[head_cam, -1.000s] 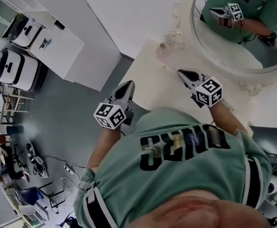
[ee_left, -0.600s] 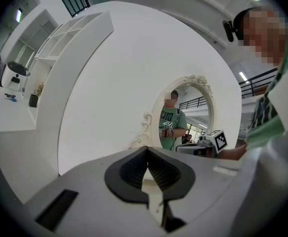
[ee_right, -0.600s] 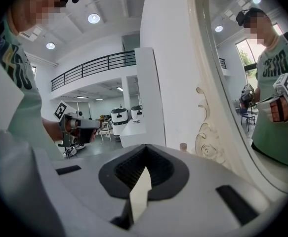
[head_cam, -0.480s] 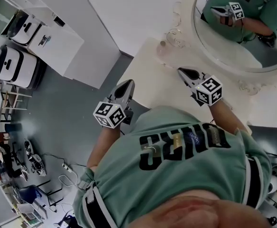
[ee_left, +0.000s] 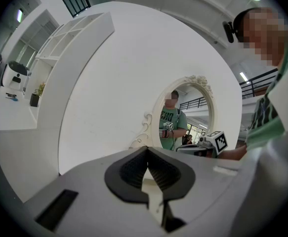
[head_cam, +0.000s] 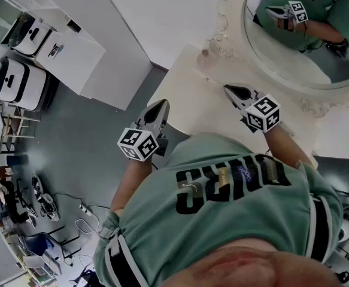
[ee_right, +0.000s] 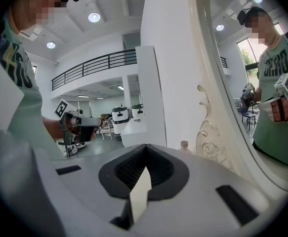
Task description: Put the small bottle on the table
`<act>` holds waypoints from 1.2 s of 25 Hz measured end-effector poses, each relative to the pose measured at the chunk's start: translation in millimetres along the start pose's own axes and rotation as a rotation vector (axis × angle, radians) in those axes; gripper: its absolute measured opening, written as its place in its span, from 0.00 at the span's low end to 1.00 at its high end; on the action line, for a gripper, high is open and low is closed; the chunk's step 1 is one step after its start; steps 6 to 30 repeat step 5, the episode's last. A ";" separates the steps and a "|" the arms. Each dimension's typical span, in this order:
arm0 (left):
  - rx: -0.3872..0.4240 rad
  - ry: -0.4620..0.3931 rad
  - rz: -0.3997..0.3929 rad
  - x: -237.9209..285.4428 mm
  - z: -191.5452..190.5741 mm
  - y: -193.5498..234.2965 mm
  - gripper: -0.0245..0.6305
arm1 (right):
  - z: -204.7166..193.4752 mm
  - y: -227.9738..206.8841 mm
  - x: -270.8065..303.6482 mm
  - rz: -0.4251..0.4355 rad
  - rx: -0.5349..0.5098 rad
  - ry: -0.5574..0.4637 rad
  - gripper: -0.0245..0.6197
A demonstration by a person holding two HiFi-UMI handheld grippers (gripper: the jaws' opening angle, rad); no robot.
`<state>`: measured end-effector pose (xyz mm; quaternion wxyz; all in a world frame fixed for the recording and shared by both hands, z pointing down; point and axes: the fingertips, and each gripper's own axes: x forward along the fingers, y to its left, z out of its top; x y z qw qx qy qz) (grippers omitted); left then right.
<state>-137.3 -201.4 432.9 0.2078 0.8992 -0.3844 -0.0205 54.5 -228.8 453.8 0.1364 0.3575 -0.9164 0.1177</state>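
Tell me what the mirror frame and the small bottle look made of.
The mirror frame: cream-white, matte, moulded scrollwork; perhaps painted wood, plaster or resin. The small bottle: pale pinkish; too small to tell plastic from glass.

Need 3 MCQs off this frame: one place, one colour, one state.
1. Where is the small bottle?
A) on the table by the mirror
B) on the floor
C) on a chair
2. What colour is the person's shirt?
A) red
B) green
C) black
3. How are the right gripper jaws?
A) wide apart
B) shut on the bottle
C) shut, empty

Key: 1A, it stands at the mirror's base; 2B, green in the head view; 3C, the pads meet with nothing between.
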 end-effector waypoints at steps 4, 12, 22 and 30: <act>-0.002 -0.001 0.001 1.8 -1.4 1.3 0.05 | -0.7 -0.8 2.3 0.004 -0.005 0.001 0.03; -0.002 -0.001 0.001 2.4 -1.9 1.6 0.05 | -1.0 -1.2 2.8 0.005 -0.007 0.002 0.03; -0.002 -0.001 0.001 2.4 -1.9 1.6 0.05 | -1.0 -1.2 2.8 0.005 -0.007 0.002 0.03; -0.002 -0.001 0.001 2.4 -1.9 1.6 0.05 | -1.0 -1.2 2.8 0.005 -0.007 0.002 0.03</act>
